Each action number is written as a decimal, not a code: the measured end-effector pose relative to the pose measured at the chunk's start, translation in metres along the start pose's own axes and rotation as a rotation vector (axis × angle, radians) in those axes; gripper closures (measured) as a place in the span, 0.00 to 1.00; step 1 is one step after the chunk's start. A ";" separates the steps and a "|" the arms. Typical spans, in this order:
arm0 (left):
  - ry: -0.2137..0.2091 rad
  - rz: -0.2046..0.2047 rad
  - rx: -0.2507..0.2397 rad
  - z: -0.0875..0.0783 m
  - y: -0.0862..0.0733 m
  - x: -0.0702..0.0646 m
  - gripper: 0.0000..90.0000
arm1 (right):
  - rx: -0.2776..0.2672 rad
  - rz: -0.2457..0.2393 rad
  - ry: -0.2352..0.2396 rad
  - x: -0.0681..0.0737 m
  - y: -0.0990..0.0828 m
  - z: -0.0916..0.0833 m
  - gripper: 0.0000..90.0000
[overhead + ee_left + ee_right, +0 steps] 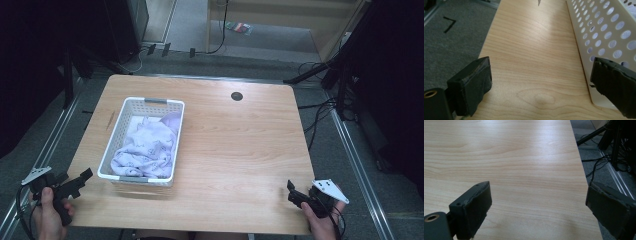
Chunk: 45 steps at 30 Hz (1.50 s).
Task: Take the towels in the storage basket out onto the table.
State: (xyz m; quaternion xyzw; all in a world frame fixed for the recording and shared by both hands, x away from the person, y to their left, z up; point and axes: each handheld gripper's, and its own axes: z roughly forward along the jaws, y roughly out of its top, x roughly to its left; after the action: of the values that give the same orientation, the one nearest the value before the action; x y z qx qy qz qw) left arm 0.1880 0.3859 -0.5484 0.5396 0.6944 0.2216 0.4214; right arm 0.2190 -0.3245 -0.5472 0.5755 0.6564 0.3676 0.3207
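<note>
The left gripper (pixel 75 182) is held low at the bench's (pixel 240 150) near-left corner, jaws spread wide and empty, pointing toward the one white perforated basket (pixel 114 137). The right gripper (pixel 296 194) sits at the near-right edge, jaws likewise apart, gripping nothing. One pale lavender printed cloth (pixel 145 145) lies bunched inside the basket.

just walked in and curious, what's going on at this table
A person sits at a wooden table with a claw tool in each hand. The left claw is at the near left corner, just beside a white basket that holds a crumpled pale purple cloth. The right claw hovers at the near right edge over bare wood. Both claws are open and hold nothing; the cloth lies untouched in the basket.
</note>
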 end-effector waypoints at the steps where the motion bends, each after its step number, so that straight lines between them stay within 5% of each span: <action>1: 0.008 0.006 -0.008 0.000 0.000 0.000 0.05 | 0.001 0.001 0.001 0.000 0.000 0.000 0.07; 5: 0.040 -0.015 -0.027 -0.009 0.004 0.002 0.05 | -0.001 0.004 0.004 0.000 0.000 0.000 0.07; 8: -0.030 -0.051 -0.065 -0.025 0.013 0.002 0.05 | -0.002 0.006 0.004 0.000 0.000 -0.001 0.07; 14: -0.076 0.057 -0.032 -0.040 0.031 -0.023 0.00 | -0.004 0.021 0.003 -0.001 -0.001 -0.002 0.07; 15: -0.141 0.079 -0.015 -0.043 0.037 -0.035 0.00 | -0.003 0.018 0.001 -0.001 -0.001 -0.001 0.07; 16: -0.151 0.098 0.004 -0.042 0.040 -0.043 0.00 | -0.003 0.018 0.000 -0.001 -0.001 -0.001 0.07; 22: -0.148 0.198 0.156 -0.021 0.059 -0.087 0.00 | 0.002 0.022 -0.003 -0.002 0.000 -0.001 0.07; 26: -0.146 0.228 0.219 -0.003 0.067 -0.109 0.00 | 0.003 0.026 -0.001 -0.002 -0.001 -0.001 0.07; 30: -0.141 0.237 0.246 0.007 0.071 -0.118 0.00 | 0.005 0.028 -0.003 -0.002 0.000 -0.001 0.07; 42: -0.114 0.350 0.365 0.043 0.088 -0.150 0.00 | 0.003 0.026 0.004 -0.002 0.000 -0.001 0.07; 45: -0.119 0.345 0.373 0.051 0.089 -0.154 0.00 | 0.004 0.025 0.005 -0.002 0.000 -0.001 0.07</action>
State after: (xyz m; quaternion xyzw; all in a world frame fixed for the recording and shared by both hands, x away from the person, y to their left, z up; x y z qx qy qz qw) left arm 0.2897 0.2629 -0.4548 0.7303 0.5951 0.1262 0.3108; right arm 0.2185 -0.3269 -0.5473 0.5835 0.6505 0.3718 0.3133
